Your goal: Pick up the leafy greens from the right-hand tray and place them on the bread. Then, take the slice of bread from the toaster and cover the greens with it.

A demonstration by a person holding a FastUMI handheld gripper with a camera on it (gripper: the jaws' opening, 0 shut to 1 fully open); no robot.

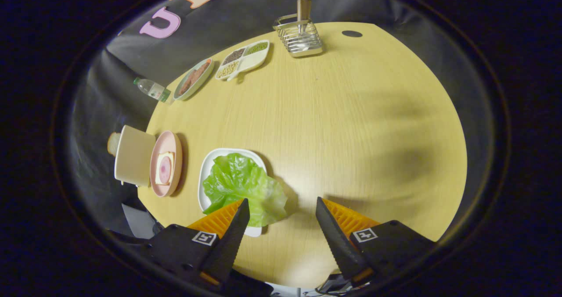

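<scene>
The gripper hangs above the round wooden table with its jaws spread wide apart and nothing between them, so this reads as the opening reach for the greens. The lettuce leaf sits in a white tray at about eleven o'clock from the midpoint of the jaws, just ahead of the left finger, whose tip overlaps the leaf's near edge in this view; whether it touches I cannot tell, the gripper looks to be higher than the leaf. The right finger is over bare wood, well clear of the leaf. The leaf's long axis runs from ten o'clock to four o'clock, with its ruffled broad end spilling over the tray's rim toward the gap between the jaws. My call: the jaws need to shift toward nine o'clock and drop so that spilled edge lands between them, since the overhanging lip looks the easiest bite. Off toward nine o'clock of the tray lies the pink plate carrying bread with what looks like a slice of ham on top, the drop-off spot. Just beyond it stands the cream toaster, a slice of bread poking from its far side. Task barely begun, I'd judge.
</scene>
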